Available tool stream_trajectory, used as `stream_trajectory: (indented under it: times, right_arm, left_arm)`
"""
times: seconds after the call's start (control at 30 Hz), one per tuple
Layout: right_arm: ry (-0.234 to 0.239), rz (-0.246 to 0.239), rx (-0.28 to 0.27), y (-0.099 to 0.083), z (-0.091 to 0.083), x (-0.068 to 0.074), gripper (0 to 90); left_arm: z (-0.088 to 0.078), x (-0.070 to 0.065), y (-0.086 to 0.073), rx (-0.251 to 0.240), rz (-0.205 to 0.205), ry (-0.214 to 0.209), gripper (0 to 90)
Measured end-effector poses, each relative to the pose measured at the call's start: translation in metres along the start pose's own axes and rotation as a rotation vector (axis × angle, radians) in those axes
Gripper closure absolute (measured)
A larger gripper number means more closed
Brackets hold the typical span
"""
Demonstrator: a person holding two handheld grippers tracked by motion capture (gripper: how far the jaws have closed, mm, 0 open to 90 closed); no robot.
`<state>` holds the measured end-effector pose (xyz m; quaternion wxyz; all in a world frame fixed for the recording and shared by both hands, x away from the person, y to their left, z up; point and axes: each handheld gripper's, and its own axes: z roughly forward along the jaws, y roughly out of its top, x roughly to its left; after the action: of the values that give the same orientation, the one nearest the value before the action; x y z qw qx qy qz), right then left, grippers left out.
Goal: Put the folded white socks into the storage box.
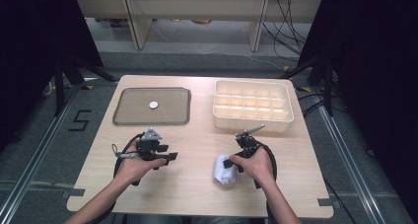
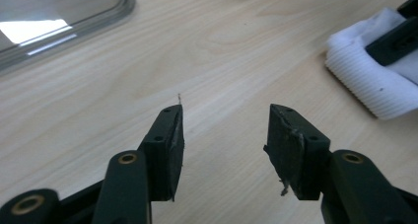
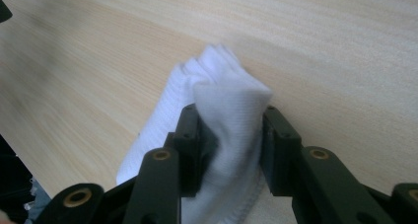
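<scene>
Pale wood covers the table (image 1: 197, 184), which stands in a dim room with dark curtains at both sides and light shelving beyond the far edge. On the far left of the table lies a grey tray (image 1: 123, 116) with a small white disc (image 1: 154, 105) at its middle; on the far right sits a cream compartment box (image 1: 286, 116), its cells empty as far as the high view shows.

What matters sits near the front edge, right of centre: a white ribbed cloth (image 1: 222, 172), folded into a small bundle. The right gripper (image 1: 231, 164) is on it, and the right gripper view shows a raised fold of cloth (image 3: 231, 115) pinched between the two black jaws, the pads pressing in from either side, so this gripper is clamped on the fabric.

The left gripper (image 1: 170, 157) rests on the near left, jaws spread with only bare wood between them, holding nothing. Its tips point rightward across the table. In the left gripper view the cloth (image 2: 365, 81) lies ahead and off to the right, well apart from the jaws, its ribbed edge running diagonally away.

So the cloth lies to the right of the free gripper, already in the grip of the nearer hand. I judge that any joint handling would call for the left gripper to travel right toward the bundle's free left edge.
</scene>
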<state>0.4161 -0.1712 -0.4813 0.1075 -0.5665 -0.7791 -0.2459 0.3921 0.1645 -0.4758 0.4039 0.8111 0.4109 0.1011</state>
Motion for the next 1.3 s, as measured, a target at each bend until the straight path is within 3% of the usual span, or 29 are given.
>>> stream_trajectory:
  times: [0.03, 0.1, 0.23, 0.27, 0.33, 0.4, 0.47, 0.53, 0.57, 0.6, 0.63, 0.7, 0.73, 0.8, 0.97, 1.13, 1.17, 1.2, 1.27, 1.3]
  right_arm:
    - [0.002, -0.011, 0.004, 0.0, -0.001, 0.0, 66.0]
    - [-0.016, 0.011, -0.012, 0.0, -0.002, 0.003, 66.1]
    - [-0.029, -0.043, -0.057, 0.0, -0.008, 0.002, 66.0]
    - [-0.029, -0.025, -0.064, 0.0, -0.009, 0.003, 66.0]
    - [-0.018, -0.104, -0.117, 0.001, -0.01, 0.0, 66.0]
    - [-0.023, -0.064, -0.128, 0.0, -0.014, 0.004, 66.0]
    - [-0.016, -0.084, -0.147, 0.001, -0.019, 0.005, 66.0]
    - [-0.046, -0.104, -0.187, 0.003, -0.023, 0.005, 65.9]
    - [-0.028, -0.078, -0.191, 0.003, -0.025, 0.008, 65.9]
    - [-0.041, -0.121, -0.214, 0.004, -0.027, 0.006, 65.8]
    - [-0.034, -0.095, -0.222, 0.004, -0.029, 0.009, 65.8]
    - [-0.053, -0.144, -0.27, 0.007, -0.032, 0.007, 65.8]
    - [-0.071, -0.127, -0.277, 0.007, -0.034, 0.009, 65.8]
    - [-0.089, -0.144, -0.297, 0.008, -0.037, 0.009, 65.7]
    - [-0.099, -0.136, -0.36, 0.012, -0.044, 0.015, 65.5]
    - [-0.119, -0.212, -0.42, 0.019, -0.048, 0.013, 65.5]
    - [-0.128, -0.193, -0.414, 0.019, -0.048, 0.014, 65.4]
    - [-0.123, -0.208, -0.449, 0.021, -0.048, 0.014, 65.5]
    - [-0.129, -0.188, -0.433, 0.021, -0.051, 0.015, 65.3]
    - [-0.131, -0.212, -0.445, 0.023, -0.051, 0.013, 65.4]
  left_arm:
    - [-0.002, 0.001, -0.001, -0.009, 0.006, 0.019, 46.7]
    - [-0.004, 0.003, -0.002, -0.017, 0.002, 0.033, 45.9]
    - [-0.008, 0.007, -0.006, -0.044, -0.009, 0.031, 45.2]
    - [-0.009, 0.008, -0.007, -0.04, -0.008, 0.03, 45.2]
    - [-0.009, 0.008, -0.01, -0.069, -0.027, 0.045, 45.1]
    - [-0.011, 0.011, -0.014, -0.068, -0.028, 0.053, 45.0]
    - [-0.013, 0.014, -0.018, -0.066, -0.027, 0.058, 44.8]
    - [-0.014, 0.018, -0.023, -0.067, -0.037, 0.081, 43.8]
    - [-0.015, 0.019, -0.025, -0.07, -0.042, 0.091, 43.7]
    - [-0.016, 0.021, -0.027, -0.07, -0.048, 0.103, 43.5]
    - [-0.018, 0.023, -0.03, -0.067, -0.056, 0.104, 43.4]
    - [-0.019, 0.026, -0.035, -0.077, -0.069, 0.115, 43.4]
    - [-0.019, 0.027, -0.038, -0.085, -0.076, 0.112, 43.4]
    - [-0.02, 0.027, -0.042, -0.1, -0.097, 0.114, 43.4]
    - [-0.023, 0.029, -0.049, -0.142, -0.138, 0.114, 43.5]
    - [-0.024, 0.032, -0.056, -0.157, -0.158, 0.134, 43.4]
    - [-0.024, 0.034, -0.058, -0.161, -0.16, 0.13, 43.4]
    - [-0.024, 0.034, -0.06, -0.165, -0.172, 0.134, 43.5]
    - [-0.024, 0.036, -0.063, -0.164, -0.174, 0.137, 43.5]
    - [-0.023, 0.036, -0.064, -0.167, -0.176, 0.146, 43.5]
